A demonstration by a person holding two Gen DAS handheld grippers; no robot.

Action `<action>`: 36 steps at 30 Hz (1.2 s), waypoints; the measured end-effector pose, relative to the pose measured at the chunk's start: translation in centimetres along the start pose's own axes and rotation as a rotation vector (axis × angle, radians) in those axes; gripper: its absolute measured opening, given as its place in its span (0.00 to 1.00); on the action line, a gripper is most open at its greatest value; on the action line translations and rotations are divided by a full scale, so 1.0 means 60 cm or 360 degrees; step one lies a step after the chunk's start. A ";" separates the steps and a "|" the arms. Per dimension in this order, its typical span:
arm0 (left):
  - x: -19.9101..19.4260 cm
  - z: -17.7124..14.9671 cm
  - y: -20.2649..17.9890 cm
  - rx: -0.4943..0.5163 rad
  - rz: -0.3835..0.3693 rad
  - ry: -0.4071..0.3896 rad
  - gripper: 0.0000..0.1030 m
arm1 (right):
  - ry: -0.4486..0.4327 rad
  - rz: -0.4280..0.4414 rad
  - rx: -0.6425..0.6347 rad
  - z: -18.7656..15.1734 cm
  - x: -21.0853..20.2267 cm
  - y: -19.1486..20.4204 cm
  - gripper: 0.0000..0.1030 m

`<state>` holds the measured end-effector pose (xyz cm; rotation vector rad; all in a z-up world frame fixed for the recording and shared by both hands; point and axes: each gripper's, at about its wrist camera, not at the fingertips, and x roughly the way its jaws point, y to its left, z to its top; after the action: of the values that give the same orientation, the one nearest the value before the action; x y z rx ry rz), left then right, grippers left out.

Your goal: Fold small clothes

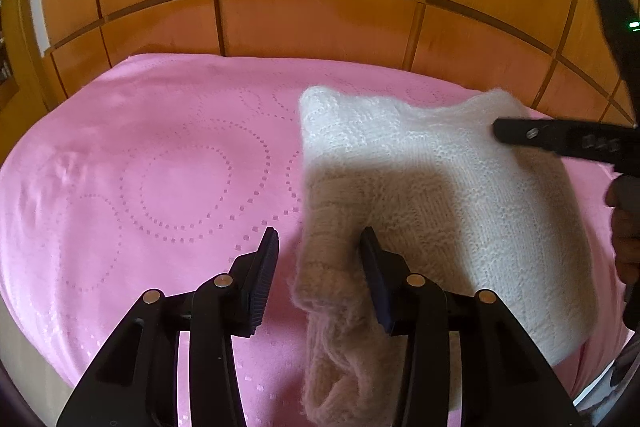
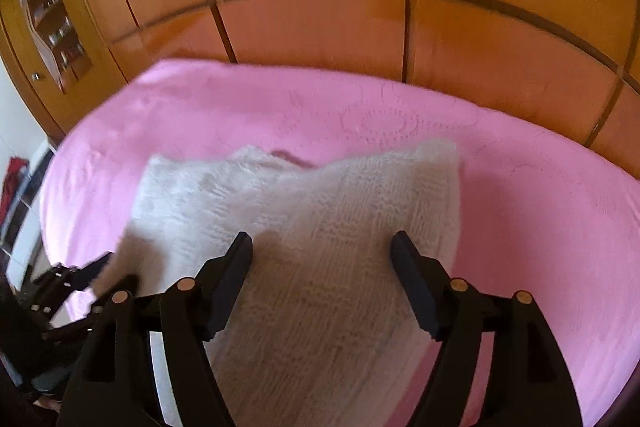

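A white fluffy knitted garment (image 1: 432,195) lies on a pink bedspread (image 1: 152,171). My left gripper (image 1: 318,239) is open, with the garment's near left edge between its fingers. A loose sleeve end hangs down toward the camera under the gripper. My right gripper (image 2: 322,247) is open just above the garment (image 2: 320,227), which fills the space between its fingers. The right gripper also shows from the side in the left wrist view (image 1: 560,141), over the garment's far right corner. The left gripper shows at the garment's left edge in the right wrist view (image 2: 88,279).
The pink bedspread (image 2: 540,219) has a dotted circle pattern. A wooden panelled headboard (image 1: 320,7) stands behind the bed. A wooden cabinet with shelves (image 2: 52,27) is at the far left in the right wrist view.
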<state>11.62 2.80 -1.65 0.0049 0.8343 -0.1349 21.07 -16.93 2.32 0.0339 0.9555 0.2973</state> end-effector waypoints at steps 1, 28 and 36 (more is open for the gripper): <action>0.001 -0.001 0.001 -0.0003 0.0003 0.0000 0.44 | 0.0020 -0.0006 -0.0014 0.001 0.008 -0.001 0.70; 0.091 -0.027 0.122 -0.0545 -0.0829 0.0228 0.67 | 0.0050 0.0826 0.0661 -0.134 0.026 -0.144 0.94; 0.092 -0.041 0.109 -0.0625 -0.1157 0.0216 0.33 | 0.0071 0.0889 0.0582 -0.128 0.017 -0.119 0.62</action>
<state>14.27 8.76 -7.70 -0.6695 0.9568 -0.6568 17.11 -24.30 -4.10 0.6390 1.0231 0.6345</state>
